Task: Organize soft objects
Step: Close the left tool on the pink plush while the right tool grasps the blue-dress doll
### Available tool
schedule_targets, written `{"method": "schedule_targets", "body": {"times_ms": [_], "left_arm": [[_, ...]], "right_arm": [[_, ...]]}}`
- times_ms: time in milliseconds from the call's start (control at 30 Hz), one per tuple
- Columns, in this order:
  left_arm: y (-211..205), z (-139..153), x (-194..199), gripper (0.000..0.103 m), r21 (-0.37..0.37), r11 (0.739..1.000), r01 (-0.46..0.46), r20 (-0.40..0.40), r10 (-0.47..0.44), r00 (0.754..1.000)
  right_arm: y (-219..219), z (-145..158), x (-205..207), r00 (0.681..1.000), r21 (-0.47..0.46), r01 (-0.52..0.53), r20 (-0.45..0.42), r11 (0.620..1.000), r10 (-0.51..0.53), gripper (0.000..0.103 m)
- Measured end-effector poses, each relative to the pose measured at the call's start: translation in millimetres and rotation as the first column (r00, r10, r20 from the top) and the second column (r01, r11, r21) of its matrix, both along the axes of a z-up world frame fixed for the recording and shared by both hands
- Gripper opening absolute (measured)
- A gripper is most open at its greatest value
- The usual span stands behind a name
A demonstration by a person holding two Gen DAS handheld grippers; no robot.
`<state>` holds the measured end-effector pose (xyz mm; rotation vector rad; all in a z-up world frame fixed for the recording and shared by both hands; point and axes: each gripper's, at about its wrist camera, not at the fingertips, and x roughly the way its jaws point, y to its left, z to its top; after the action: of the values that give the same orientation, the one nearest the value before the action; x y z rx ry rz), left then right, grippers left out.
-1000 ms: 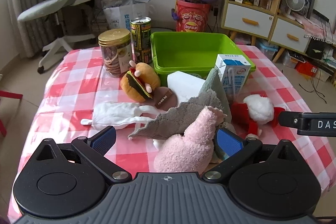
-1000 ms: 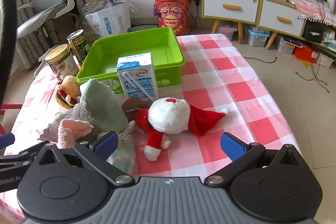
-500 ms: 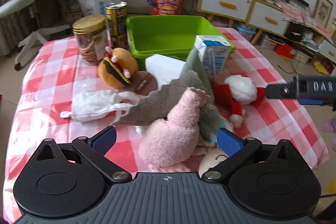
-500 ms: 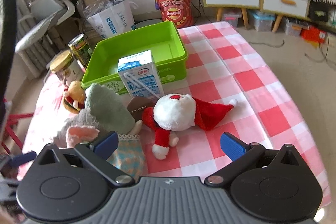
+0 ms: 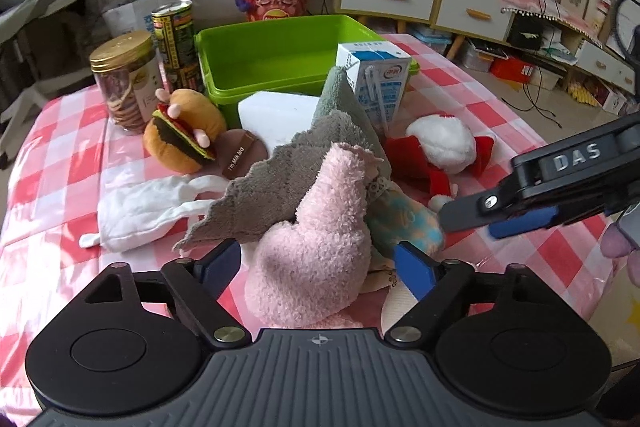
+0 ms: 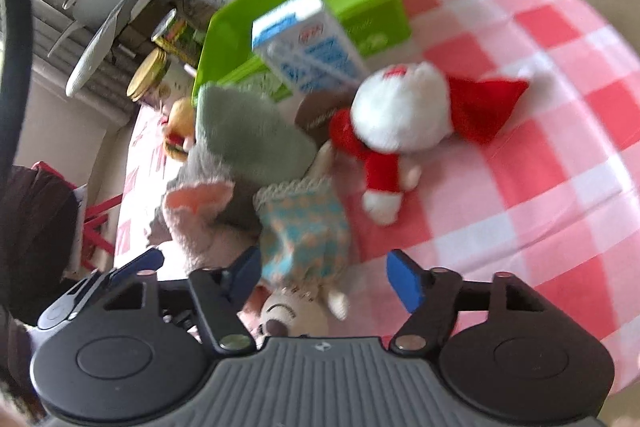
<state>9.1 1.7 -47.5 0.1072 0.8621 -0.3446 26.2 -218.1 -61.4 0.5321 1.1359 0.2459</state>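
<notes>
A heap of soft things lies on the checked table: a pink fluffy cloth (image 5: 320, 231), a grey towel (image 5: 288, 183), a doll in a blue patterned dress (image 6: 304, 239), a Santa plush (image 6: 400, 115), a burger plush (image 5: 180, 135) and a white cloth (image 5: 140, 207). A green bin (image 5: 280, 51) stands behind them. My left gripper (image 5: 320, 267) is open, its jaws on either side of the pink cloth. My right gripper (image 6: 324, 275) is open over the doll; it also shows in the left wrist view (image 5: 500, 215).
A milk carton (image 5: 376, 79), a white block (image 5: 276, 119), a brown round pad (image 5: 240, 155), a cookie jar (image 5: 128, 75) and a tin can (image 5: 176, 43) stand around the bin. A chair, shelves and clutter lie beyond the table.
My right gripper has swung left and tilted, coming down over the doll at the heap's right side. My left gripper has closed in on the pink cloth; both stay open.
</notes>
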Motion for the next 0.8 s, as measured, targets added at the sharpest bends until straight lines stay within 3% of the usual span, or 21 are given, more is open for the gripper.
{"method": "schedule_targets", "body": {"times_ms": [267,433,667,800], "left_arm": [[-5,-9,3,0.061,0.035,0.999,0.011,-0.006,-0.011,1.0],[-2,-9,2,0.059,0.033,0.999,0.013,-0.004,-0.013,1.0],[4,-4,4,0.054,0.004,1.0,0.001,-0.025,-0.001,1.0],[11,2,4,0.052,-0.036,0.999,-0.014,-0.047,0.012,0.999]], "right_arm": [[21,-24,12,0.997,0.035,-0.009,-0.071,0.999,0.011,0.043],[28,-29,18,0.995,0.058,-0.003,-0.096,0.998,0.009,0.043],[33,-30,18,0.996,0.027,-0.031,-0.08,0.999,0.033,0.023],[30,-24,15,0.997,0.02,-0.043,-0.062,0.999,0.045,0.018]]}}
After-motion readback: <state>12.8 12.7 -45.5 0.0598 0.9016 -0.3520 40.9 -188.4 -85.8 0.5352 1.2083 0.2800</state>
